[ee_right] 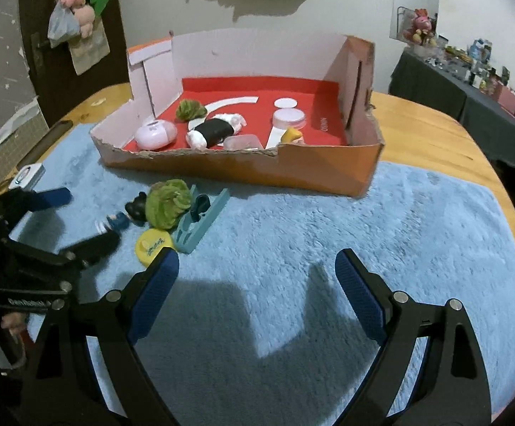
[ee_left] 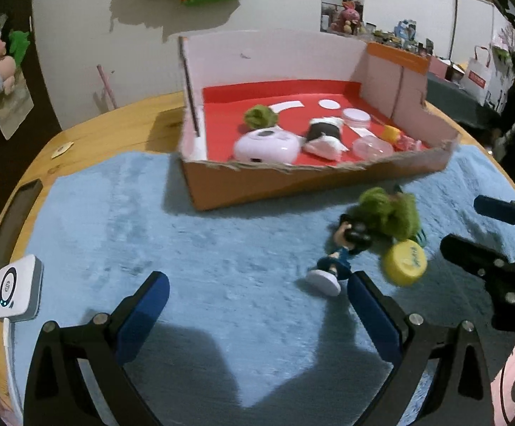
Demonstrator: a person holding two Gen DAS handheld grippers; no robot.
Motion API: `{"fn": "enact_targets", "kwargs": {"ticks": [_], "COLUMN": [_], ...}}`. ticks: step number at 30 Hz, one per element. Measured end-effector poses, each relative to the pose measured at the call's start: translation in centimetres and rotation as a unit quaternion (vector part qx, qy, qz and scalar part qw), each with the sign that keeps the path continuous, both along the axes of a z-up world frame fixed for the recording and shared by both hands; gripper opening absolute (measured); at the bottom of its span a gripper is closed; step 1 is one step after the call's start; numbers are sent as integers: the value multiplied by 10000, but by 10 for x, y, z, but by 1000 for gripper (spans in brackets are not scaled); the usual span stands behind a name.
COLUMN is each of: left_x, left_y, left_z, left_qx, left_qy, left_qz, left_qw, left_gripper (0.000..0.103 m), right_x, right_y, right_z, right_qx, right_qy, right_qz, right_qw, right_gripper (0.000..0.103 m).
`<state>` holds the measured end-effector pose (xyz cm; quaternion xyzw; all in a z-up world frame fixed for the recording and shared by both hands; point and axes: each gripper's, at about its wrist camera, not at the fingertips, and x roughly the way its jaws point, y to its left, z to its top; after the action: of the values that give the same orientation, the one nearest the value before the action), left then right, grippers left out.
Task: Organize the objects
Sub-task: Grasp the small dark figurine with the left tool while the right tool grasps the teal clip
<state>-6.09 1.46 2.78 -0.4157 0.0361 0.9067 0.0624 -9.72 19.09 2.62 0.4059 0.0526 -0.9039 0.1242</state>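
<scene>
An orange cardboard box (ee_left: pixel 257 184) with a red floor stands at the back of the blue mat; it also shows in the right wrist view (ee_right: pixel 314 174). Inside lie a white device (ee_left: pixel 266 145), a black-and-white plush (ee_left: pixel 323 135), a green plush (ee_left: pixel 260 115) and clear lids. On the mat lie a small figurine (ee_left: pixel 342 255), a green plush (ee_left: pixel 387 213), a yellow lid (ee_left: pixel 404 262) and a teal plastic piece (ee_right: pixel 200 222). My left gripper (ee_left: pixel 257 291) is open, just left of the figurine. My right gripper (ee_right: pixel 257 266) is open over bare mat, right of the yellow lid (ee_right: pixel 152 243).
A blue fuzzy mat (ee_left: pixel 186 248) covers a round wooden table (ee_right: pixel 434 135). A white square gadget (ee_left: pixel 17 293) sits at the mat's left edge. A dark table (ee_right: pixel 470 85) with small items stands at the far right. Bags hang on the wall.
</scene>
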Motion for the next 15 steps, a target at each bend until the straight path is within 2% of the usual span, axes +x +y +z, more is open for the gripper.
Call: {"fn": "enact_targets", "kwargs": {"ticks": [4,8,12,15], "left_x": [-2,-3,-5,-7], "left_y": [-6,-8,-5,1], "left_z": [3,6,7,8], "left_qx": [-21,-46,-177,-247], "left_qy": [-5,13,33,17], "left_qz": [-75,-222,-516,-816], "left_qw": [10000,9997,9985,9964], "left_gripper": [102,102,102,98], "right_x": [-7,-10,-16,-24], "right_y": [-11,-22,-33,-34], "right_z": [-8,-12,-14,-14], "right_qx": [263,269,410,372], "right_qy": [-193,-275,-295,-400], "right_qz": [170,316,349,272], "right_qw": [9993,9988,9981,9981], "right_gripper": [90,90,90,90]}}
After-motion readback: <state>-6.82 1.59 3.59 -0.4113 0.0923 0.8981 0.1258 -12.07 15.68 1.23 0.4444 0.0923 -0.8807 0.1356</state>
